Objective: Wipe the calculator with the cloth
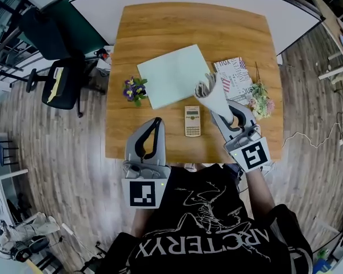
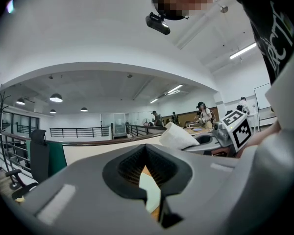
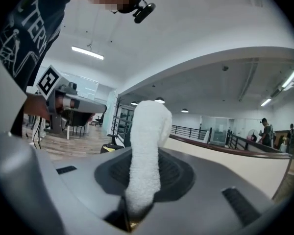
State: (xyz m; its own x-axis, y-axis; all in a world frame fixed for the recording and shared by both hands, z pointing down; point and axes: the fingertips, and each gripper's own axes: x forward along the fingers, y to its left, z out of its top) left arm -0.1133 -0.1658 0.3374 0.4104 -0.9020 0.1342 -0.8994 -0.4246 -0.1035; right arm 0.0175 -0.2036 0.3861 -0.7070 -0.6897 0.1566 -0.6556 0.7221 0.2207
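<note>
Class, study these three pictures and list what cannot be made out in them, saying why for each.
On the calculator, keys and display are too small in the head view; both gripper views miss it.
The lower end of the cloth is buried inside the right claw, right gripper view.
Print on the patterned paper is too small, head view.
The table: in the left gripper view the left claw hides all but a sliver.

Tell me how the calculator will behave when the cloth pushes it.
Small and flat on the smooth table, the calculator will probably slide, not tip. The left gripper is off it, so it may skate away.
</note>
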